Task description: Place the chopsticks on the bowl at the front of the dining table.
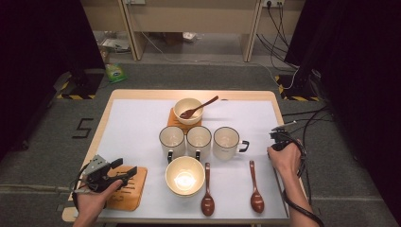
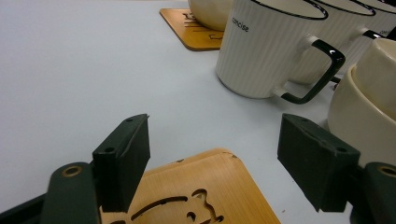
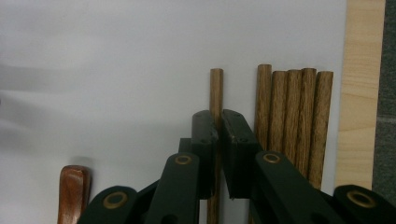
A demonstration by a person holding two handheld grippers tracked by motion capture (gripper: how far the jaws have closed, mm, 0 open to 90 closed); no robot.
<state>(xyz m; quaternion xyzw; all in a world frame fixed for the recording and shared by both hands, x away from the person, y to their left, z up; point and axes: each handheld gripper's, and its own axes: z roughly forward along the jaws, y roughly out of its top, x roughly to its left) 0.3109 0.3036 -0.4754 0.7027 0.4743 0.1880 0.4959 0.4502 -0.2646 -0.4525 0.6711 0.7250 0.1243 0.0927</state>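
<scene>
left gripper [image 2: 212, 161]: its jaws stood wide apart with nothing between them, and no pad touched anything.
wooden coaster [image 2: 196, 191]: it lay flat directly beneath the open left fingers [image 2: 122, 161], its near corner poking forward past the fingertips; in the high view the same coaster [image 1: 128, 188] sat under the left gripper [image 1: 124, 169] at the near left of the table.
left mug [image 2: 268, 51]: it stood beyond and to the right of the left fingertips, well apart, handle turned toward them.
near bowl [image 1: 185, 175]: it sat just right of the left gripper, between it and the two spoons.
single chopstick [image 3: 215, 88]: its long axis ran straight ahead along the line of the right jaws, its far end standing out past the fingertips and its near part passing down between them.
right gripper [image 3: 218, 116]: the jaws were closed down to a narrow slit on the single chopstick, pads pressed against both its sides.
chopstick bundle [image 3: 294, 116]: five more sticks lay parallel just to the right of the right fingers [image 3: 238, 140], touching one another, apart from the held one.
nearer hand: the right gripper [image 1: 280, 138] was the one at the chopsticks; the left was well apart across the table.
judged next move: a lift straight up seemed called for, keeping the stick parallel so it clears the bundle.
</scene>
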